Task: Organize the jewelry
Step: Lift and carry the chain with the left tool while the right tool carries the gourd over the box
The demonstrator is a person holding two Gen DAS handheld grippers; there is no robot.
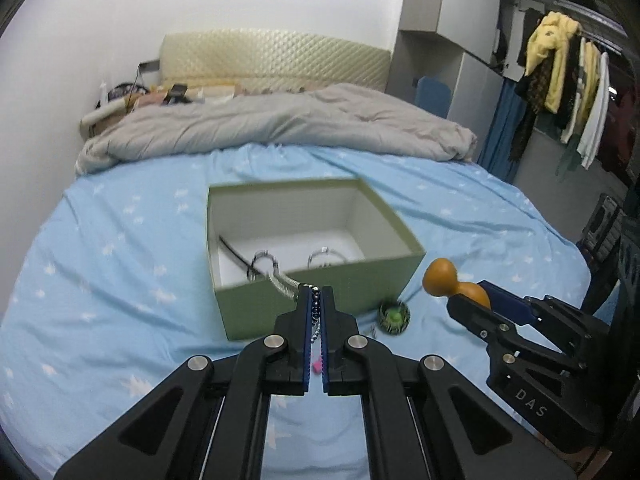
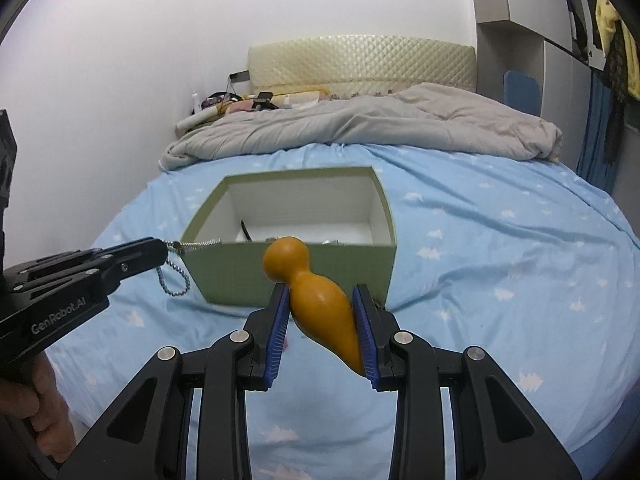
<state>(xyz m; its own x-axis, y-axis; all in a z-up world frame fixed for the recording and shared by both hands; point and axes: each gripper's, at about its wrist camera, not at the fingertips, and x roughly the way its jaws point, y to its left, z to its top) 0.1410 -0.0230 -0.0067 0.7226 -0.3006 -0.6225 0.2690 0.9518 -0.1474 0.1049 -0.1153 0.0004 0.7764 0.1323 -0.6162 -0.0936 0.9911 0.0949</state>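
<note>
An open green box point(image 1: 320, 292) with a white inside stands on the blue bed; it also shows in the right wrist view point(image 2: 240, 276). Silver bracelets point(image 1: 326, 255) and a dark strap point(image 1: 236, 256) lie in it. My left gripper point(image 1: 317, 292) is shut on a silver chain point(image 1: 284, 283) that drapes over the box's near wall; a beaded loop hangs below in the right wrist view point(image 2: 174, 280). My right gripper point(image 2: 320, 292) is shut on an orange gourd-shaped pendant point(image 2: 316, 292), held just before the box, also in the left wrist view point(image 1: 440, 278).
A small round green ornament point(image 1: 395, 315) lies on the sheet beside the box's right corner. A grey duvet point(image 1: 280, 120) is bunched at the head of the bed. Clothes point(image 1: 560, 80) hang at the right. A wall runs along the left.
</note>
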